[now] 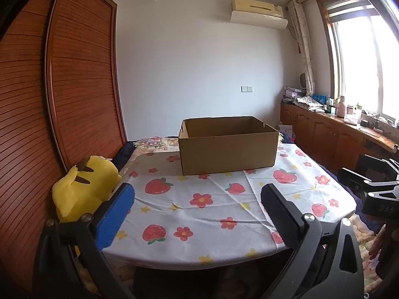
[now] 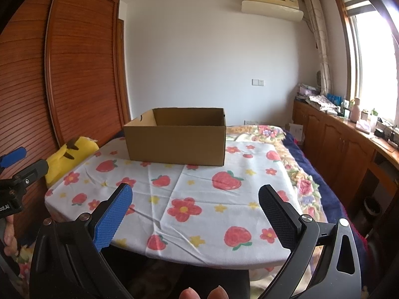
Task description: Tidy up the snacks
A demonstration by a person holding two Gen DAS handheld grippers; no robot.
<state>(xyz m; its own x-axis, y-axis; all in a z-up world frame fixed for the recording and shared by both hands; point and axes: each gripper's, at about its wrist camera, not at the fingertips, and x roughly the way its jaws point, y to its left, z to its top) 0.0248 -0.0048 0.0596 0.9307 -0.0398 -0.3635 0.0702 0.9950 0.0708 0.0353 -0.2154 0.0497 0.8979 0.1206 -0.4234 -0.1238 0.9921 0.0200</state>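
An open brown cardboard box (image 1: 228, 147) stands at the far side of a table covered with a strawberry-and-flower cloth (image 1: 199, 214); it also shows in the right wrist view (image 2: 175, 138). Its inside is hidden from both views. No snacks are visible. My left gripper (image 1: 197, 194) is open and empty, held over the table's near edge. My right gripper (image 2: 195, 194) is open and empty, also over the near edge of the cloth (image 2: 199, 199). The right gripper's body shows at the right edge of the left view (image 1: 379, 194), and the left gripper's at the left edge of the right view (image 2: 15, 174).
A yellow plush toy (image 1: 84, 186) lies against the table's left edge, beside a wooden wardrobe (image 1: 49, 99). A flowered bed (image 2: 299, 174) lies to the right of the table, and a low cabinet with bottles (image 2: 349, 134) runs under the window.
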